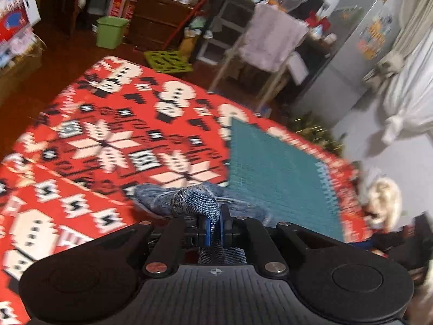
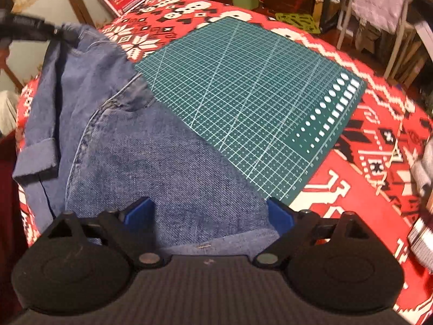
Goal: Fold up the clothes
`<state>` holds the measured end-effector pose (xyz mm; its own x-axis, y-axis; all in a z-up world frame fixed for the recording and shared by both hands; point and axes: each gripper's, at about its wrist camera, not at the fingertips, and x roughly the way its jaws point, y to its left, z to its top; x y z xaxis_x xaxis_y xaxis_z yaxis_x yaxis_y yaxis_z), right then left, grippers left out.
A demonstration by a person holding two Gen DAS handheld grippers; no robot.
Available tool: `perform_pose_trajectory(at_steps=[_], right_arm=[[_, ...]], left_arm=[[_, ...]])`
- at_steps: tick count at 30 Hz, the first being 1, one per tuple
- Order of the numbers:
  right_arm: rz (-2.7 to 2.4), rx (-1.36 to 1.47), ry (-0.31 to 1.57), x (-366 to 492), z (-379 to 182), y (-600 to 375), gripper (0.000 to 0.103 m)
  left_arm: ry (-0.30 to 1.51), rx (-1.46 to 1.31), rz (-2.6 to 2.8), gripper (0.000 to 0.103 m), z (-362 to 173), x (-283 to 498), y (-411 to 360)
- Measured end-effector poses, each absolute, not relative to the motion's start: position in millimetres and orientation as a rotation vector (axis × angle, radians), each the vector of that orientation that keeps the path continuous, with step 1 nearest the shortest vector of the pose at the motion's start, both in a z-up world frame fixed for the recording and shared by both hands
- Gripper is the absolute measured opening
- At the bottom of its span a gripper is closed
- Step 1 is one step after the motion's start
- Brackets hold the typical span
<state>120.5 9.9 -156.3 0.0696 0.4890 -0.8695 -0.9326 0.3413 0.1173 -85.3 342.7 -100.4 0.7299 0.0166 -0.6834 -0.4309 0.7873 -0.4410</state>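
At nine o'clock in the right wrist view, the jeans [image 2: 162,157] hang and spread from a raised edge down across the patterned red cloth [image 2: 379,140] on the surface, with one cuffed leg end drooping near the left border. Their lower part lies over the near-left corner of the green cutting mat [image 2: 257,86], which fills the twelve-to-two o'clock area.

The left hand-held gripper [image 1: 213,228] is clamped on a bunched fold of the jeans [image 1: 189,200]; denim shows both ahead of and behind its blue pads [image 1: 207,230]. That view is motion-blurred, so exactly which part of the garment it has cannot be told, though it looks like a seamed edge. The dark shape at ten o'clock in the right wrist view is probably that same tool lifting the fabric.

The right hand-held gripper [image 2: 209,214] has its fingers spread wide, with denim lying flat between them and nothing pinched.

Judged risks: the left grip holds a thick wad, not a clean edge, so a quick pull could let layers slip out unevenly and skew the fold. With the right side unsecured, lifting may drag the whole garment and shift the mat beneath it. The hanging leg could also slide off the surface's left edge.
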Motion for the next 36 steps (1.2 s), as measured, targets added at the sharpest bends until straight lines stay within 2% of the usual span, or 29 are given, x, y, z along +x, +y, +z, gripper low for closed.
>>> perform_pose_trajectory(at_steps=[2, 3, 4, 10, 17, 21, 25, 30, 36], right_arm=[[1.145, -0.541, 0.991, 120, -150, 4, 0.062], [1.140, -0.527, 0.990, 120, -146, 0, 0.029], [1.135, -0.515, 0.989, 119, -142, -4, 0.014], [1.074, -0.520, 0.915, 86, -108, -14, 0.011], [0.991, -0.379, 0.695, 74, -4, -53, 0.011], [1.002, -0.347, 0.618, 54, 34, -74, 0.011], [1.051, -0.326, 0.737, 26, 5, -77, 0.011], [1.107, -0.252, 0.927, -13, -72, -72, 0.011], [1.107, -0.116, 0.964, -34, -110, -74, 0.015]], left_arm=[[0.684, -0.679, 0.216, 0.005, -97, -88, 345], [0.670, -0.694, 0.198, 0.005, -94, -89, 346], [0.660, -0.703, 0.183, 0.005, -90, -88, 345], [0.564, -0.687, 0.015, 0.005, -49, -69, 327], [0.431, -0.661, -0.097, 0.005, 11, -61, 306], [0.392, -0.699, -0.121, 0.005, 18, -85, 308], [0.464, -0.777, -0.091, 0.005, -20, -109, 314], [0.568, -0.916, 0.020, 0.005, -86, -146, 329], [0.578, -1.053, 0.109, 0.006, -130, -192, 346]])
